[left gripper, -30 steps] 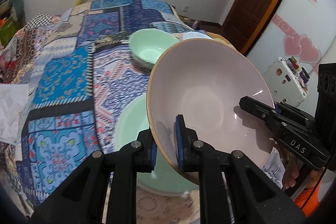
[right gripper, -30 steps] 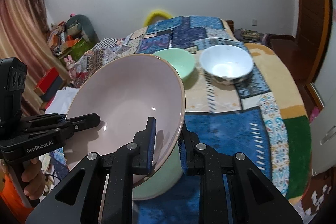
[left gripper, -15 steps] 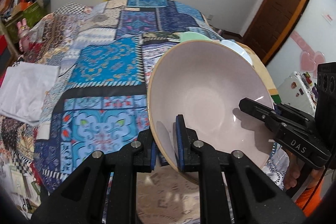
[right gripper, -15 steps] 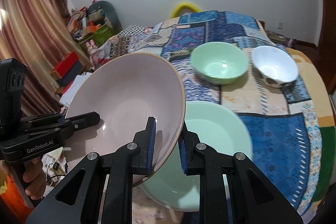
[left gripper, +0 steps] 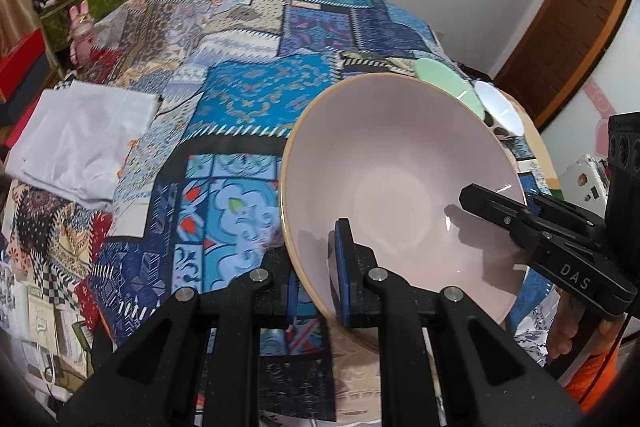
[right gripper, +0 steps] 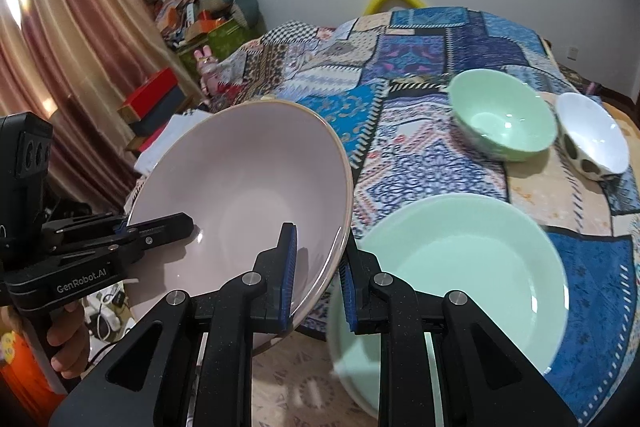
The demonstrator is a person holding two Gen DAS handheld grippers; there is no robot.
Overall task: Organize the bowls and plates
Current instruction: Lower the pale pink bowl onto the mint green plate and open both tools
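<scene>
- The pink bowl [left gripper: 400, 183] is held in the air, tilted, above the patchwork bedspread [left gripper: 248, 99], with one claw on each side of it.
- The left claw [left gripper: 314, 275] is clamped on the near rim of the pink bowl, one blue pad inside and one outside.
- The right claw [right gripper: 318, 275] is clamped on the opposite rim the same way.
- A large green bowl [right gripper: 460, 267] lies on the bedspread just right of the pink bowl in the right wrist view.
- Farther off stand a small green bowl [right gripper: 504, 119] and a white bowl [right gripper: 592, 139], close beside each other.
- A folded white cloth [left gripper: 84, 135] lies at the left edge of the bed.
</scene>
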